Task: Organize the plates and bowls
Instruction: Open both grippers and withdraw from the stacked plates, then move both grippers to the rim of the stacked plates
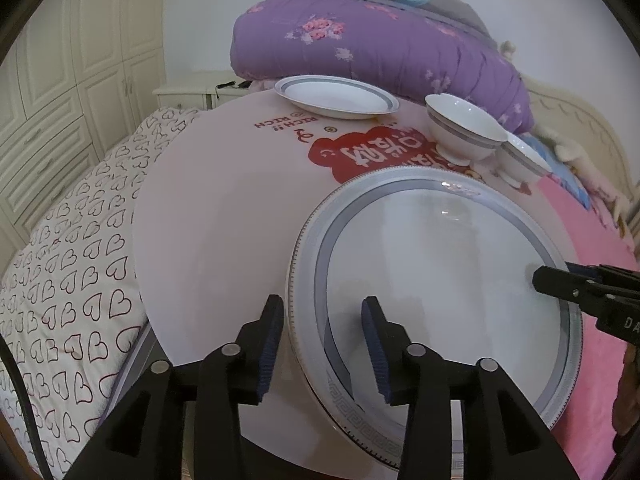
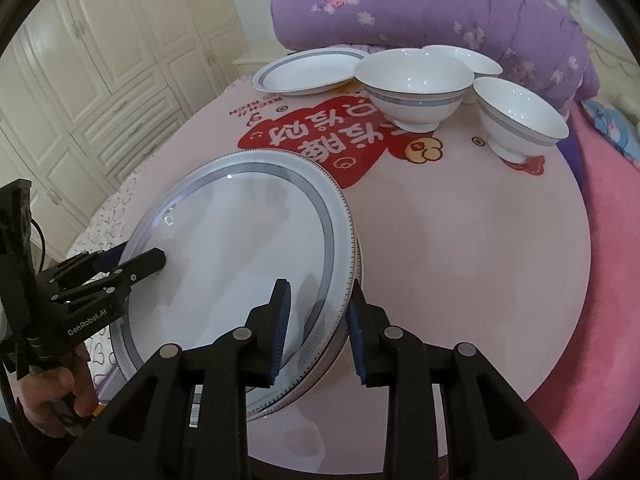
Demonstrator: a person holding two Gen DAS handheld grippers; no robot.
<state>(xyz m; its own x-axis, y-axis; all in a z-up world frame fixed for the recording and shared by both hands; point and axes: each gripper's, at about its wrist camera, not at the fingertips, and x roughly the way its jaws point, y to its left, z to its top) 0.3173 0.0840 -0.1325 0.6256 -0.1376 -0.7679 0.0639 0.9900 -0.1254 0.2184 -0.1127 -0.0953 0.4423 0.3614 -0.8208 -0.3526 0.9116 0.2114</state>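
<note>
I hold both grippers at opposite edges of the large grey-rimmed plate [image 1: 436,280], which lies on the round pink table [image 1: 224,240] at its near side, apparently stacked on another plate whose rim shows just beneath in the right wrist view. My left gripper [image 1: 320,344] straddles the plate's rim, its jaws spread, one blue pad outside the edge and one over the plate's well, neither pressing on it. My right gripper [image 2: 316,332] sits astride the opposite rim in the same way, its jaws parted and clear of the china. Beyond the large plate, at the table's far side, rest a smaller plate [image 2: 308,72] and three white bowls: one [image 2: 416,88] just beside that plate, another [image 2: 520,120] to its right, a third [image 2: 464,60] behind them. A purple quilt [image 1: 380,48] is heaped past the table.
</note>
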